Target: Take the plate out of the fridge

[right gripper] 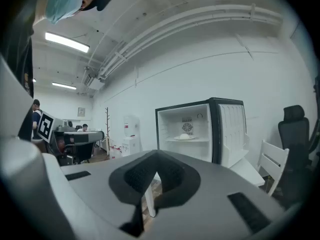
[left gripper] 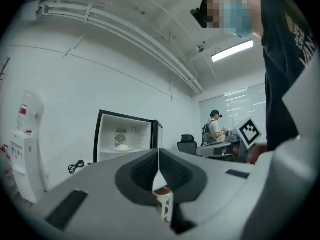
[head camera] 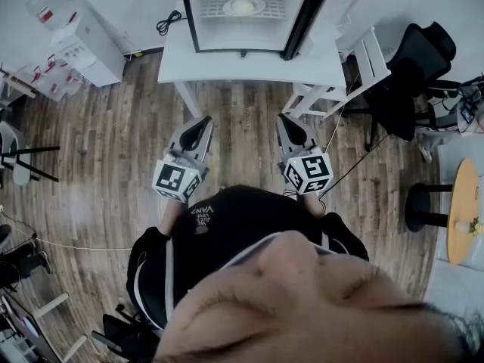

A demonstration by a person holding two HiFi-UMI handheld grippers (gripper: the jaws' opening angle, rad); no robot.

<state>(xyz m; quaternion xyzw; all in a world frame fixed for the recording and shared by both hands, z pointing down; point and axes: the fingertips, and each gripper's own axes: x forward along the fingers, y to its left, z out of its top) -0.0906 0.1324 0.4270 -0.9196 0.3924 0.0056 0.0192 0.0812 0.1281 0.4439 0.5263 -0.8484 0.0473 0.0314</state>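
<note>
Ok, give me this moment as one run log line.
fridge: door open | plate: inside fridge, untouched | left claw: shut, empty | right claw: shut, empty

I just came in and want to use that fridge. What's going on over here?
A person stands facing the small fridge, which sits on a white table with its door open. They hold the left gripper and the right gripper out in front of them. Both are shut and empty, and they are over the wood floor, short of the table. The plate sits on the fridge shelf with something white on it. Nothing has been taken out yet.
</note>
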